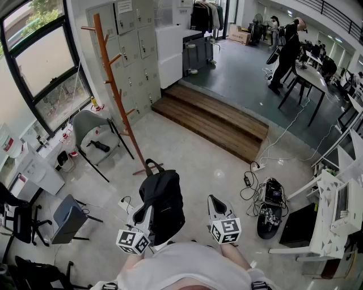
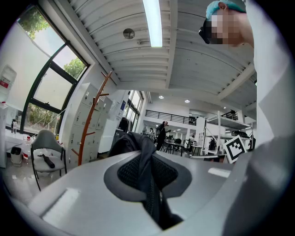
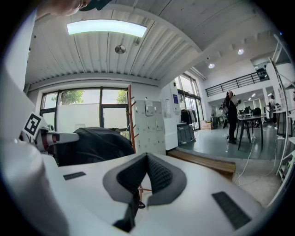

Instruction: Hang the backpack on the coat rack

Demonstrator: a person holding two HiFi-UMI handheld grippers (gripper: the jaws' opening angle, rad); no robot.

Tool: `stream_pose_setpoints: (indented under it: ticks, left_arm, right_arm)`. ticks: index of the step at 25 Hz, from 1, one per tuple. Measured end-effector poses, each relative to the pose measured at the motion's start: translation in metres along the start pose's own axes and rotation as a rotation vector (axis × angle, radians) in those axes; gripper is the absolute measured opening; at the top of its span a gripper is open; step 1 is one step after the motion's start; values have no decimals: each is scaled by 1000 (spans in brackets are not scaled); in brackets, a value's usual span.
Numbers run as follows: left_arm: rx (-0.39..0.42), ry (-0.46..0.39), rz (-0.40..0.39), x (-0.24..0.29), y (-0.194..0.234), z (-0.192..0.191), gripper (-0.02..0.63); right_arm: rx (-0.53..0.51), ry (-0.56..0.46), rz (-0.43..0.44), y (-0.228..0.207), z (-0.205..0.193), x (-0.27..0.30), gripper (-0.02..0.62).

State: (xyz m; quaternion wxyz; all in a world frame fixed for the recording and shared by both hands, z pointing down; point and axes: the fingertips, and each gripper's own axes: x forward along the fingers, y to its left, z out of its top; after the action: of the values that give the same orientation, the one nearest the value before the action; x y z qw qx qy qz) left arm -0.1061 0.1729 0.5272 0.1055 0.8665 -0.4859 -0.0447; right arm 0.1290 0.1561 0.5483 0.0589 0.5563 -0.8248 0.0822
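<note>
A: "Head view: the left gripper [image 1: 146, 212] held the black backpack [image 1: 163, 204] hanging, well short of the coat rack [image 1: 113, 85]; bare floor [image 1: 193, 153] lay between."

B: "Left gripper view: jaws clamped a strap [image 2: 146, 170]. I'd raise that loop over a peg [image 1: 87, 28], minding the chair [image 2: 46, 152] beside the rack."

A: "Right gripper view: the right gripper [image 3: 146, 159] was closed, empty, free to steady the bag."

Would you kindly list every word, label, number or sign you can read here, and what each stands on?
Nothing is legible.
Locker sheet: too small to read.
Blue wall notice: blurred.
Red label at the far left: blurred.
Marker cubes: square patterns only, no letters.
</note>
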Motion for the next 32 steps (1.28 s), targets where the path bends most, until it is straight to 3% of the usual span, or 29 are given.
stream_pose_setpoints:
  ticks: [11, 17, 32]
  left_arm:
    - [52, -7, -15, 2, 5, 6, 40]
    - [84, -20, -14, 3, 7, 10, 40]
    - [110, -36, -63, 2, 38, 19, 38]
  right_arm:
    - [4, -3, -21, 2, 0, 3, 8]
    - [1, -35, 24, 8, 2, 4, 9]
    - [15, -29, -64, 30, -4, 12, 9]
